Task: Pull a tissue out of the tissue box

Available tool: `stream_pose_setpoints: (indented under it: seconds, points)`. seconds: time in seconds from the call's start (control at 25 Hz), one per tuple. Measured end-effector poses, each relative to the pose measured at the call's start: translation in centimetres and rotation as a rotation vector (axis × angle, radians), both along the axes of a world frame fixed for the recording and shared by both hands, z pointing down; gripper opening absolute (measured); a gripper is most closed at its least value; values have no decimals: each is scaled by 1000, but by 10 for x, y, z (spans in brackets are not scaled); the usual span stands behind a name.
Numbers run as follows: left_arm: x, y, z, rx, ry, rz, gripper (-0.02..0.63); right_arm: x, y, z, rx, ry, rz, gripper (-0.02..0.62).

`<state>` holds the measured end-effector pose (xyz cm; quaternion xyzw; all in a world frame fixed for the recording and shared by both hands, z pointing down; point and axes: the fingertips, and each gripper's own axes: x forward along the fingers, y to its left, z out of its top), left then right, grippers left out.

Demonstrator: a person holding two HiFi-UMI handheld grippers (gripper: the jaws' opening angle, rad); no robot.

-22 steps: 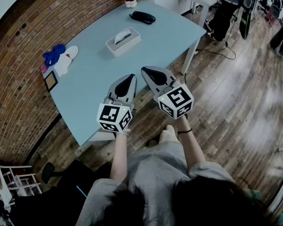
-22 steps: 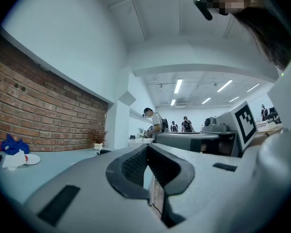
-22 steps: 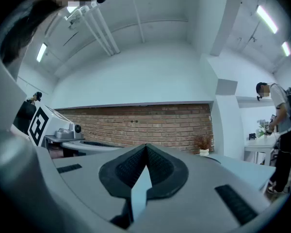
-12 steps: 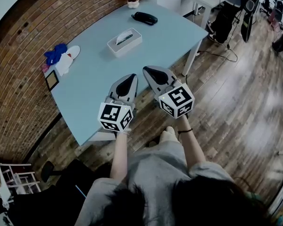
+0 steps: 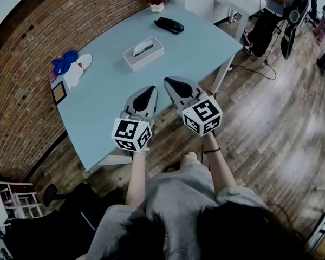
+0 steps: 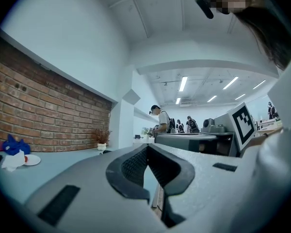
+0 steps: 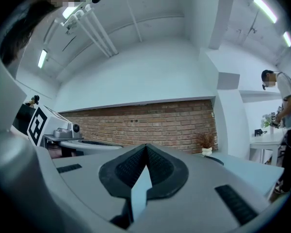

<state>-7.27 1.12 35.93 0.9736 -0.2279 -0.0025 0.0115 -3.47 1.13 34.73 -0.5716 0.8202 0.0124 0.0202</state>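
Grippers level over tabletop (image 5: 100,99) edge, well short of tissue box (image 5: 143,53); left gripper (image 5: 149,89) and right gripper (image 5: 168,80) both pressed together, empty.

In the head view, a person (image 5: 266,21) at the top right is cut off by the upper edge, and white furniture (image 5: 13,184) by the left edge. A dark object (image 5: 169,25) and a small framed thing (image 5: 58,93) on the table (image 5: 108,91) are too small to be identified. In both gripper views, the tissue box (image 5: 143,53) is hidden behind the bodies of the left gripper (image 6: 147,146) and the right gripper (image 7: 146,146).
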Motion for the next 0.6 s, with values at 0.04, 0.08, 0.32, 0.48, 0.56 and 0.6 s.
stream_pose_setpoints:
  seconds: [0.04, 0.08, 0.32, 0.48, 0.56, 0.6]
  points:
    - [5, -3, 0, -2, 0, -5, 3, 5, -3, 0, -3, 0, -6, -2]
    - [9, -6, 0, -4, 1, -11, 3, 9, -7, 1, -6, 1, -13, -2]
    - [39, -27, -2, -20, 11, -56, 3, 37, -30, 0, -23, 9, -64, -2]
    - [54, -38, -7, -23, 16, -100, 3, 55, -42, -4, -30, 8, -104, -2]
    - [57, -41, -7, -26, 15, -127, 3, 60, -46, -5, -33, 12, -129, -2]
    - [58, -41, -7, -29, 14, -139, 3, 62, -47, -5, -36, 15, -141, -2]
